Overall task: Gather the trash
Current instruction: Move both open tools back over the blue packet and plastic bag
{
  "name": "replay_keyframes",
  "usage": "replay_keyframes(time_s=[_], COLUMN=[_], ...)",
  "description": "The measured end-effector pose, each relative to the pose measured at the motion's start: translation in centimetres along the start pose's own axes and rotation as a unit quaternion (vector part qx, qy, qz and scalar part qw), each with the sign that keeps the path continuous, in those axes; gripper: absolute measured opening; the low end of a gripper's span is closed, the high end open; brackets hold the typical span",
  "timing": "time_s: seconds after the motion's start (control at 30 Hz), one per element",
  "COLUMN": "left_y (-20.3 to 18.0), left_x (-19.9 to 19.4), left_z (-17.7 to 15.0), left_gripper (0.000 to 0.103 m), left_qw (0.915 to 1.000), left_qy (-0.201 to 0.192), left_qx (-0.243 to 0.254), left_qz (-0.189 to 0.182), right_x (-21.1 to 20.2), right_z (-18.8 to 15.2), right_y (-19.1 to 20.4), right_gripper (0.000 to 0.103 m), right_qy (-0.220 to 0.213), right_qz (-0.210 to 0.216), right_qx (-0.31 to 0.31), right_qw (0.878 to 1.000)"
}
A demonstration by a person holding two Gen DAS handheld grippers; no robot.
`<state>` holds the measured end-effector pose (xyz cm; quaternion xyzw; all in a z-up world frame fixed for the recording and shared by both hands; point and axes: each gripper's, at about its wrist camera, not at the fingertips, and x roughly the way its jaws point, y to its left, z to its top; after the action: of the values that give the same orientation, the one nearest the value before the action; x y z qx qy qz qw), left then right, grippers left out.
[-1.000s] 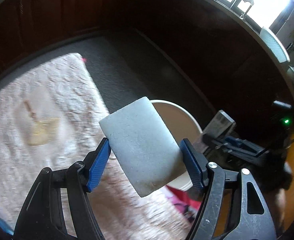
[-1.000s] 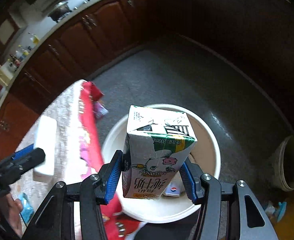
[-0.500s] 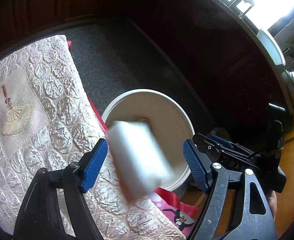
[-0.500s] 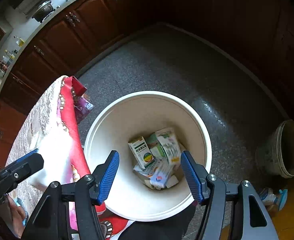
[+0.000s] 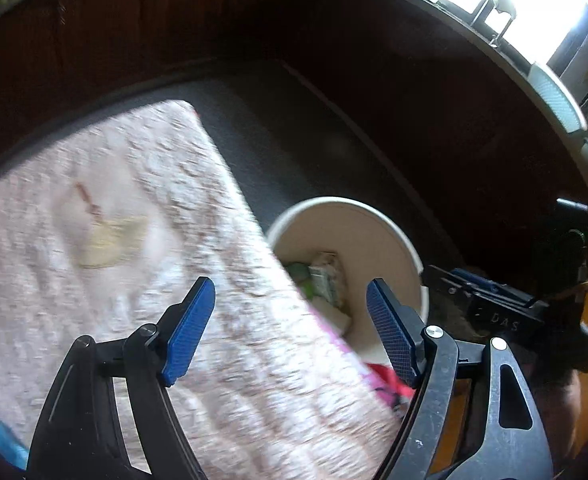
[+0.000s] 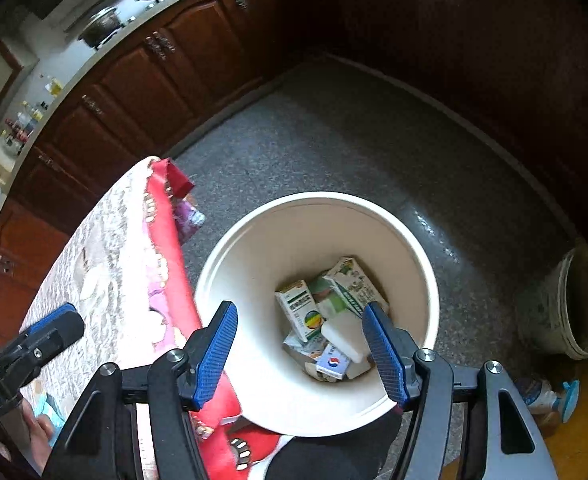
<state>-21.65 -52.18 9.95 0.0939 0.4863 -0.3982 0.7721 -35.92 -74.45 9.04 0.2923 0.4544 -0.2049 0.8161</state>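
Note:
My right gripper (image 6: 299, 308) hangs open and empty right over the white bin (image 6: 254, 264) on the floor. Inside the bin lie a white foam block (image 6: 343, 334), a green and white milk carton (image 6: 349, 280), a green and yellow box (image 6: 299, 310) and other small cartons. My left gripper (image 5: 290, 286) is open with nothing between its fingers, above the table's edge, and the bin (image 5: 373, 216) lies just to its right. In the right wrist view the left gripper (image 6: 50, 332) pokes in at the lower left. The left wrist view is blurred.
A pink quilted cloth (image 5: 114, 240) covers the table, with a red patterned cloth (image 6: 166, 240) hanging off its edge beside the bin. Dark wood cabinets (image 6: 142, 72) line the grey floor. A dirty bucket (image 6: 569, 304) and a spray bottle (image 6: 549, 396) stand right of the bin.
Both grippers let go of their loads. The milk carton and the foam block dropped into the bin. The left gripper has swung back over the table.

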Motion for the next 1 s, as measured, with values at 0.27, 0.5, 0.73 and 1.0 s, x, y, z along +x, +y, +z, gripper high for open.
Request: replay_keyframes(time_s=[0.27, 0.5, 0.73, 1.0], left_y=[3.8, 6.3, 8.6, 11.2], left_x=[-5.2, -8.8, -11.7, -13.8], left_z=[-0.9, -2.2, -4.4, -6.5], left_gripper=[0.078, 0.078, 0.078, 0.078], left_qw=[0.9947, 0.9858, 0.9802, 0.9767], left_qy=[-0.049, -0.073, -0.09, -0.094], left_qx=[-0.003, -0.012, -0.033, -0.076], left_qz=[0.09, 0.15, 0.173, 0.177], right_x=[-1.6, -2.9, -3.5, -3.6], right_z=[-0.7, -1.8, -3.3, -5.6], right_y=[4.3, 8.8, 13.5, 18.2], right_gripper=[0.063, 0.065, 0.065, 0.066], right_qy=[-0.019, -0.035, -0.04, -0.034], right_qz=[0.017, 0.032, 0.056, 0.081], right_qx=[-0.036, -0.075, -0.115, -0.159], right_qw=[0.999, 0.996, 0.991, 0.983])
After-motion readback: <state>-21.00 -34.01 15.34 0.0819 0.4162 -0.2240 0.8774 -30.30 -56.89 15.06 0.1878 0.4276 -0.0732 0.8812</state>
